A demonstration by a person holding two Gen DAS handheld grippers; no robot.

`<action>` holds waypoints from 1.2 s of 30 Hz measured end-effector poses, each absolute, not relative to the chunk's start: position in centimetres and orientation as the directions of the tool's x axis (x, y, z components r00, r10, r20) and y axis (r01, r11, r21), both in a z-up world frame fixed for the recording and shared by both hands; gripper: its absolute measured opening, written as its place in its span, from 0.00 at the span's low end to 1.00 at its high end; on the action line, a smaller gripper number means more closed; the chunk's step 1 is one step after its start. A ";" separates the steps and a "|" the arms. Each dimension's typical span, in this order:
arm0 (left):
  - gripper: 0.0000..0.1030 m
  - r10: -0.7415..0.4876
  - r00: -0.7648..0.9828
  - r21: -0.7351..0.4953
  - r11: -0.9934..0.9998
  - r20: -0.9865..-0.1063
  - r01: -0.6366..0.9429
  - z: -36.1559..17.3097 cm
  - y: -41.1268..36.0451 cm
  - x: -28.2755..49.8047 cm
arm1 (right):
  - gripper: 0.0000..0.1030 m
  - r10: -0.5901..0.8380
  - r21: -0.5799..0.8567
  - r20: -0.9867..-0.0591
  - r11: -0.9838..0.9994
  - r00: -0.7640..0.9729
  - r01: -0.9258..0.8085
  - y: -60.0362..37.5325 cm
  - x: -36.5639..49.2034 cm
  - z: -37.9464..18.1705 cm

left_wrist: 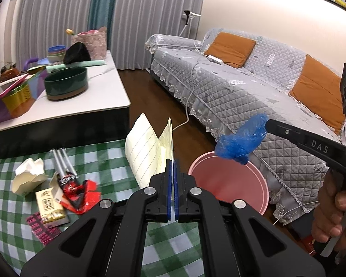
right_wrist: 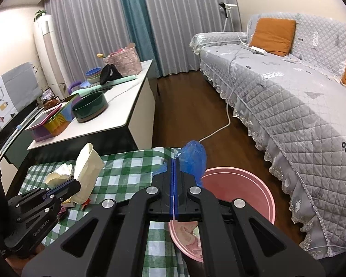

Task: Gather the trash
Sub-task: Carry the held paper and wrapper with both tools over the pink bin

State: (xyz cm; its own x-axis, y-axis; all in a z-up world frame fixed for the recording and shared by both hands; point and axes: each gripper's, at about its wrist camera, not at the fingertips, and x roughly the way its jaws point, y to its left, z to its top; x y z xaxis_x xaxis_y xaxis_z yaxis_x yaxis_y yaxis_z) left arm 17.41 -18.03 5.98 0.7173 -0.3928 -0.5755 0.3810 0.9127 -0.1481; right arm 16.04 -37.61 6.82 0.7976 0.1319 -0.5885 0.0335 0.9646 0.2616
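The left tongs (left_wrist: 173, 165) are closed tight on a folded sheet of cream lined paper (left_wrist: 147, 147), which stands up from the tips, its free half fanning out to the left over the edge of the green checked cloth (left_wrist: 103, 161). The right tongs (right_wrist: 174, 161) are closed just as tightly on a crumpled blue plastic bag (right_wrist: 193, 158), thin and glossy, bunched at the tips and bulging to their right. In the left view that bag hangs from the right tongs above the far rim of the pink bin (left_wrist: 230, 184), which stands on the dark wooden floor between the cloth-covered counter and the grey quilted sofa (left_wrist: 253, 87). The paper is left of the bin's rim, near it.

Further left on the cloth lie a crumpled white tissue (left_wrist: 30, 166), a folded cream paper piece (left_wrist: 27, 182), a small printed carton (left_wrist: 49, 205), a red wrapper (left_wrist: 80, 191) and a dark pink-patterned wrapper (left_wrist: 42, 229), all close together.
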 end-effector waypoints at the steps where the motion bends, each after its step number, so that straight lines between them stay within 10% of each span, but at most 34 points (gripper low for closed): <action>1: 0.01 -0.396 0.715 -0.148 0.911 -0.576 0.386 6.1 -18.3 17.6 | 0.00 0.127 0.263 -0.590 0.964 0.798 0.041 -37.9 16.1 6.8; 36: 0.01 -0.467 0.646 -0.163 0.866 -0.604 0.473 4.1 -25.3 20.2 | 0.00 0.040 0.253 -0.647 0.953 0.762 0.165 -43.8 16.0 4.0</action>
State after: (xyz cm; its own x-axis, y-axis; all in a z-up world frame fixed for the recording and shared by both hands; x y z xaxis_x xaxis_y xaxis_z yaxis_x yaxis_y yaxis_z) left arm 20.21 -25.28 4.11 0.6464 -0.4668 -0.6035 0.4728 0.8659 -0.1633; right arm 16.03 -43.76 4.02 0.7617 0.0398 -0.6467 0.1651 0.9533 0.2531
